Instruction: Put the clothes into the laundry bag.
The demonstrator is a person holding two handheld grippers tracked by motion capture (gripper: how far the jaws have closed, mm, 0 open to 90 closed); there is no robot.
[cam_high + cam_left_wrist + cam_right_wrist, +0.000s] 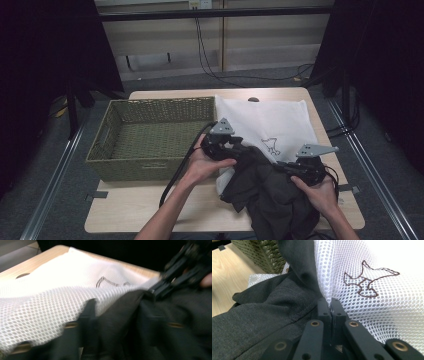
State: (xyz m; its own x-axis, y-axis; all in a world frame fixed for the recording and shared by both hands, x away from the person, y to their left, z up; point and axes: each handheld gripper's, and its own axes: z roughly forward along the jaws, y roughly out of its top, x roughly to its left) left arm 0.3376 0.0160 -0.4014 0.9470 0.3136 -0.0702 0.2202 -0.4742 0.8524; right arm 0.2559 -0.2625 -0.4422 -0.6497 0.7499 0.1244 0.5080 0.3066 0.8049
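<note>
My right tool [331,305] has its jaws pressed together on the edge of the white mesh bag [270,125]. I cannot tell how my left tool [235,145] stands. The dark garment [270,192] lies bunched at the bag's mouth on the counter [130,210], beside the basket [115,165].

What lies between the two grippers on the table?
In the high view, the dark garment is bunched between the left gripper and the right gripper, over the white mesh bag.
</note>
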